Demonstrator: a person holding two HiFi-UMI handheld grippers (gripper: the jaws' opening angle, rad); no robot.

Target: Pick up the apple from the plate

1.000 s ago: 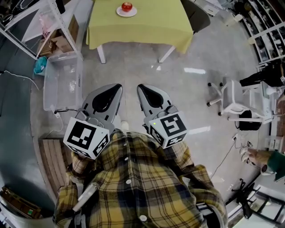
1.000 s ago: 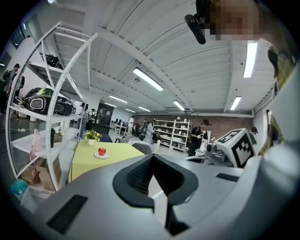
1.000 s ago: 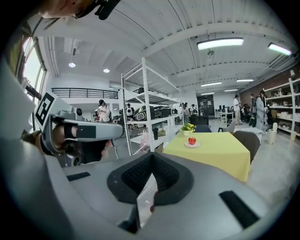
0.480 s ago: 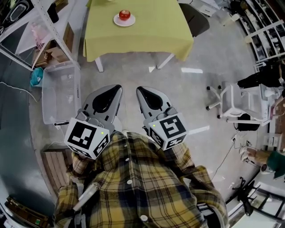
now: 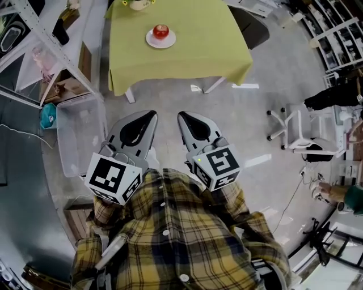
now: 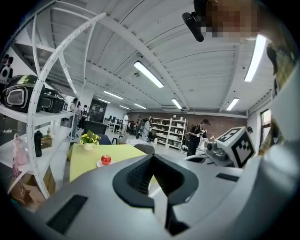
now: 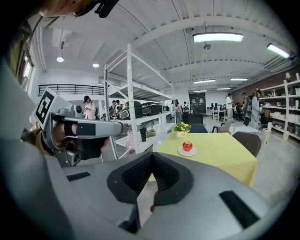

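Note:
A red apple (image 5: 161,30) sits on a small white plate (image 5: 153,39) on the yellow-green table (image 5: 193,45), far ahead of both grippers. In the left gripper view the apple (image 6: 106,159) is small and left of the jaws; in the right gripper view the apple (image 7: 187,146) and its plate (image 7: 187,152) lie right of the jaws. My left gripper (image 5: 148,116) and right gripper (image 5: 184,118) are held side by side over the floor, close to my body. Both point toward the table. Each gripper's jaws are shut with nothing between them.
A pot of yellow flowers (image 5: 136,4) stands at the table's far edge. A white metal shelf rack (image 5: 39,54) and a clear plastic bin (image 5: 79,133) line the left. A dark chair (image 5: 252,25) is at the table's right; a white chair (image 5: 295,127) stands further right.
The table with the apple has come closer and lower in the head view. Both grippers moved forward together toward it and stayed shut.

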